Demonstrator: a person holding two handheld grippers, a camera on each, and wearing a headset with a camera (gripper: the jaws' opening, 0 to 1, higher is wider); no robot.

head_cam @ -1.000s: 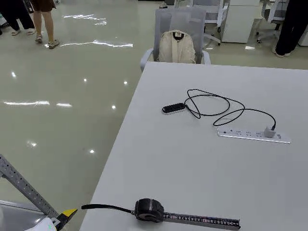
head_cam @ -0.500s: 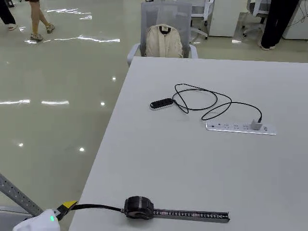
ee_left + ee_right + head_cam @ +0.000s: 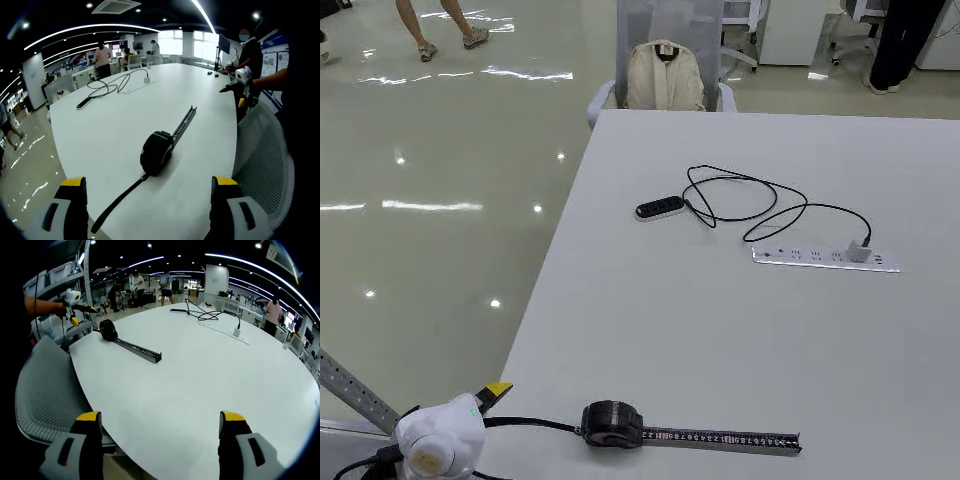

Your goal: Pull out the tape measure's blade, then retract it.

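Note:
A black tape measure [image 3: 611, 423] lies at the near edge of the white table [image 3: 720, 330]. Its blade [image 3: 720, 439] lies pulled out to the right, and a black strap [image 3: 530, 424] trails off to the left. My left gripper [image 3: 492, 395] hovers just left of the table edge by the strap, open and holding nothing. From the left gripper view, the tape measure [image 3: 156, 151] rests ahead of my open left gripper [image 3: 149, 200]. My right gripper [image 3: 161, 430] is open over the table edge, well short of the tape measure [image 3: 108, 330].
A white power strip [image 3: 825, 257] with a looped black cable [image 3: 740, 200] and a small black device [image 3: 659, 208] lie mid-table. A grey chair with a beige bag [image 3: 663, 75] stands at the far end. A mesh chair [image 3: 45, 390] sits close to me.
The left gripper has risen into the head view at the lower left, closer to the strap. The tape measure lies as before; the rest of the shift is the camera's.

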